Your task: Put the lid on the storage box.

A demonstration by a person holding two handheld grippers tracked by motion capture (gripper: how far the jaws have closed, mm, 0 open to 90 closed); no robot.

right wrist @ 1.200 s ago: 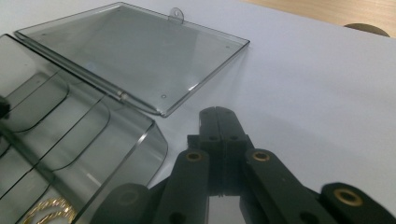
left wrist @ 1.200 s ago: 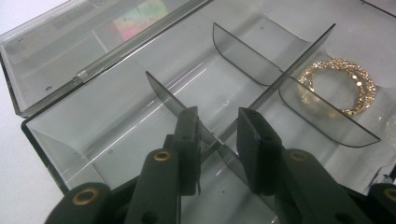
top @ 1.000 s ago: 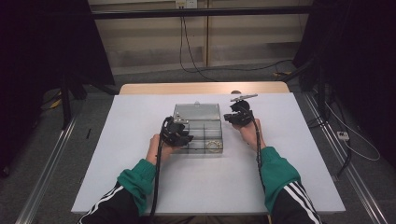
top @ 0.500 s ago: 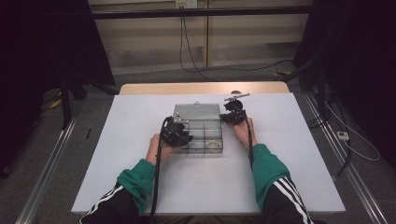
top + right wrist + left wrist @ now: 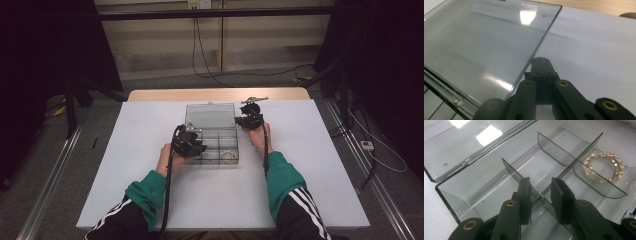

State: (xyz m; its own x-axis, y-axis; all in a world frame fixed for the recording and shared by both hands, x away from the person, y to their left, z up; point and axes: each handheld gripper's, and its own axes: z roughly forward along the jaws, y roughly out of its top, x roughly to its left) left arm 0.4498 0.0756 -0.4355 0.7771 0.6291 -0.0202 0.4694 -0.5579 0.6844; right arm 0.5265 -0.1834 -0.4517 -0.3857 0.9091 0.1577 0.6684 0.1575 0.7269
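Jaws on my left gripper stand apart, straddling a smoky divider inside the clear compartment box at mid-table. My right gripper is pressed together just beside the open lid. Gold bracelet lies in a corner compartment.

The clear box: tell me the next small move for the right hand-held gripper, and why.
Probably slide the right hand-held gripper under the lid's side edge and tip it toward the base. Its jaws are shut beside that edge, the lid lies open, and the left hand-held gripper straddles a divider, steadying the clear box.
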